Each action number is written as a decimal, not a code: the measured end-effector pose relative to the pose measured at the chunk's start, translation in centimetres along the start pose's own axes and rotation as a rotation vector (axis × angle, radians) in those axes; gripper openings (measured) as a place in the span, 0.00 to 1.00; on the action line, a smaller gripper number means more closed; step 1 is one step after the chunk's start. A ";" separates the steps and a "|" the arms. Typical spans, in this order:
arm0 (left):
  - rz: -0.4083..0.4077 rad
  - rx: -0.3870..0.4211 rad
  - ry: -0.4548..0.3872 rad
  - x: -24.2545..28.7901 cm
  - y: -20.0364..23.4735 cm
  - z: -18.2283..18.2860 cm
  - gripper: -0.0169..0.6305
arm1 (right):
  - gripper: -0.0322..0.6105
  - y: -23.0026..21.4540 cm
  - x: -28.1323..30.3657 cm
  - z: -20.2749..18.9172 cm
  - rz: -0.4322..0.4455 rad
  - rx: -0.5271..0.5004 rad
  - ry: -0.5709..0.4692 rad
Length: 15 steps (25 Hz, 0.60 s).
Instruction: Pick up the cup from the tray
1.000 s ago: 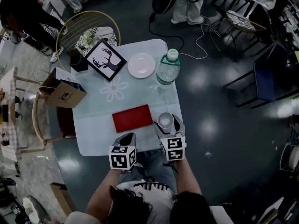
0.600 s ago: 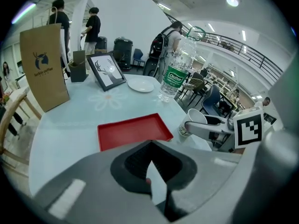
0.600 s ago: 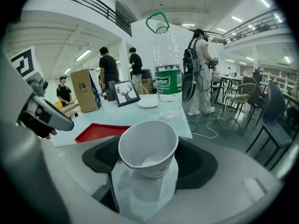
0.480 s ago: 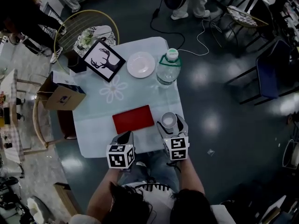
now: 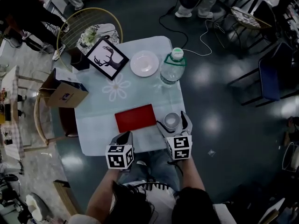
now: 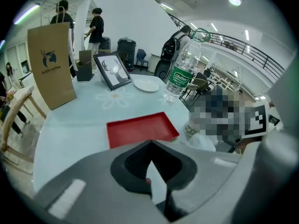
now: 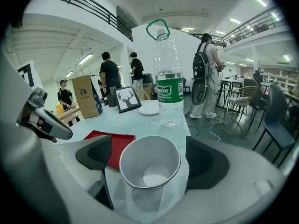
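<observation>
An empty white paper cup (image 5: 171,120) stands upright between the jaws of my right gripper (image 5: 172,123), which is shut on it just right of the red tray (image 5: 135,117). In the right gripper view the cup (image 7: 149,171) fills the gap between the two dark pads (image 7: 96,154), its mouth facing up. The tray has nothing on it and lies near the front of the pale blue table (image 5: 103,115). My left gripper (image 5: 124,137) hovers at the table's front edge, left of the tray's near side, shut with nothing in it (image 6: 150,146).
At the far side of the table stand a large water bottle (image 5: 172,69), a white plate (image 5: 144,63) and a framed deer picture (image 5: 106,59). A brown paper bag (image 5: 65,94) is at the left edge. A round chair (image 5: 88,27) and people stand beyond.
My right gripper has drifted slightly right with the cup, a little farther from the tray. The left gripper has stayed at the table's front edge.
</observation>
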<state>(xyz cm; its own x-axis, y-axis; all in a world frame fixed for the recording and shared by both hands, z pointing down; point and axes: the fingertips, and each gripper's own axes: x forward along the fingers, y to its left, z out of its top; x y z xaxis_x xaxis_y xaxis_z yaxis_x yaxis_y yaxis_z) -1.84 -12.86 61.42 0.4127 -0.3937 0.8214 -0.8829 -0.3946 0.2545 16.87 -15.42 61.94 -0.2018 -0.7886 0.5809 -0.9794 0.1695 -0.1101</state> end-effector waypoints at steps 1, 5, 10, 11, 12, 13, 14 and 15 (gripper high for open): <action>0.000 0.001 -0.003 -0.1 0.0 0.0 0.03 | 0.84 -0.1 -0.2 0.4 -0.005 0.002 -0.011; -0.006 -0.009 -0.025 -0.5 0.2 0.3 0.03 | 0.84 -0.1 -1.4 2.0 -0.021 0.007 -0.057; -0.020 -0.006 -0.067 -1.3 -0.2 1.2 0.03 | 0.84 0.7 -2.9 3.7 -0.014 0.004 -0.093; -0.022 -0.006 -0.075 -1.5 -0.3 1.3 0.03 | 0.84 1.0 -3.2 4.0 -0.011 -0.002 -0.095; -0.025 -0.007 -0.082 -1.7 -0.4 1.4 0.03 | 0.83 1.2 -3.5 4.2 -0.008 -0.009 -0.096; -0.027 -0.006 -0.088 -1.9 -0.5 1.5 0.03 | 0.81 1.4 -3.9 4.4 -0.007 -0.015 -0.095; -0.029 -0.004 -0.094 -2.1 -0.6 1.5 0.03 | 0.76 1.6 -4.3 4.5 -0.012 -0.019 -0.096; -0.030 -0.001 -0.099 -2.3 -0.6 1.5 0.03 | 0.69 1.6 -4.7 4.7 -0.025 -0.023 -0.098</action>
<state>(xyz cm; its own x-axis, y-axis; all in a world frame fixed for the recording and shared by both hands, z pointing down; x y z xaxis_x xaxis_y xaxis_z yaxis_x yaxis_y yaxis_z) -1.89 -12.95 58.59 0.4591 -0.4620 0.7588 -0.8700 -0.4069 0.2786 16.16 -14.24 55.22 -0.1789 -0.8466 0.5012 -0.9837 0.1621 -0.0773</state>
